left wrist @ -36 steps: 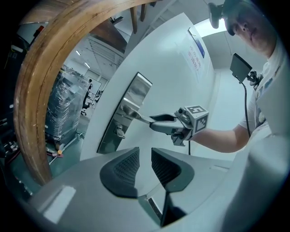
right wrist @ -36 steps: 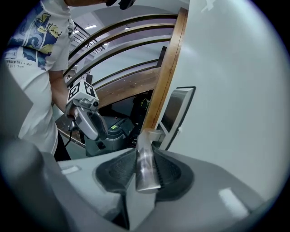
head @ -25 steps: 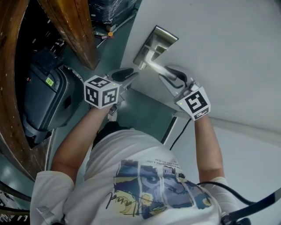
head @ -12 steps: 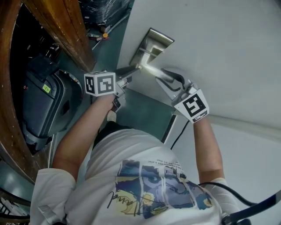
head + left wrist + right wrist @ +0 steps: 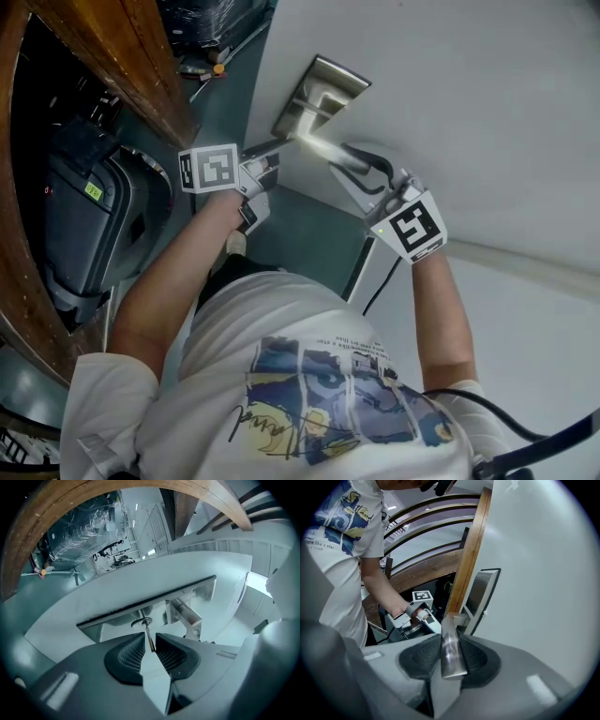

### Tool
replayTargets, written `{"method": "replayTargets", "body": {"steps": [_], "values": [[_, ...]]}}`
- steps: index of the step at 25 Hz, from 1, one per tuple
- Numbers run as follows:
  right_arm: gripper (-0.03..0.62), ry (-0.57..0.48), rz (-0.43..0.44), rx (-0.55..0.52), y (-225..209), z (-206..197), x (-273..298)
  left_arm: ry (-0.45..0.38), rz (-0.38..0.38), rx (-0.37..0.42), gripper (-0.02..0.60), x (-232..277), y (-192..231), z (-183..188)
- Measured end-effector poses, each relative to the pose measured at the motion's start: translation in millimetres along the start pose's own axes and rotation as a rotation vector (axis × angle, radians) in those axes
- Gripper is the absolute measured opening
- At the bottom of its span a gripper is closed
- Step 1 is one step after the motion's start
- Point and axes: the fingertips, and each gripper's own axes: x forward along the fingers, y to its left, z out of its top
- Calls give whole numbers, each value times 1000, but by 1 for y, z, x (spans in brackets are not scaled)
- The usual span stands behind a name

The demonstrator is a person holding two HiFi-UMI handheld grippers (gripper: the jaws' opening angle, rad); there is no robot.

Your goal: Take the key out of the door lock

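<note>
Key (image 5: 149, 638): we see it edge-on, its blade seated in the round keyhole (image 5: 144, 622) of the lock plate and its head between the left gripper's pads. In descending size we label: 1, the white door (image 5: 487, 103); 2, the metal lock plate (image 5: 330, 80) mounted on that door; 3, the lever handle (image 5: 451, 653) projecting from the plate; 4, the 2 grippers. The right gripper (image 5: 349, 161) is clamped on the lever, with both ribbed pads (image 5: 423, 657) pressed against it. The left gripper (image 5: 277, 150) lies level beside the plate. Its jaws have just been closing, and its pads (image 5: 129, 654) pinch the key's flat sides.
</note>
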Motion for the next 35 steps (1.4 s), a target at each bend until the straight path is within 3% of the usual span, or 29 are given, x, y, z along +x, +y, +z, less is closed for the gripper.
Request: {"method": "replayTargets", "body": {"steps": [4,28,35], "values": [[123,-6,0,4,-2,-2,0,-12,-8,-31,52,3,0,1],[121,-28,25,-3,-3,-8,2,-106,54,-230,28,-1,4,-2],[121,-49,20,16,6,-8,-2,-116,66,-221,26,-32,-4,-31]]}}
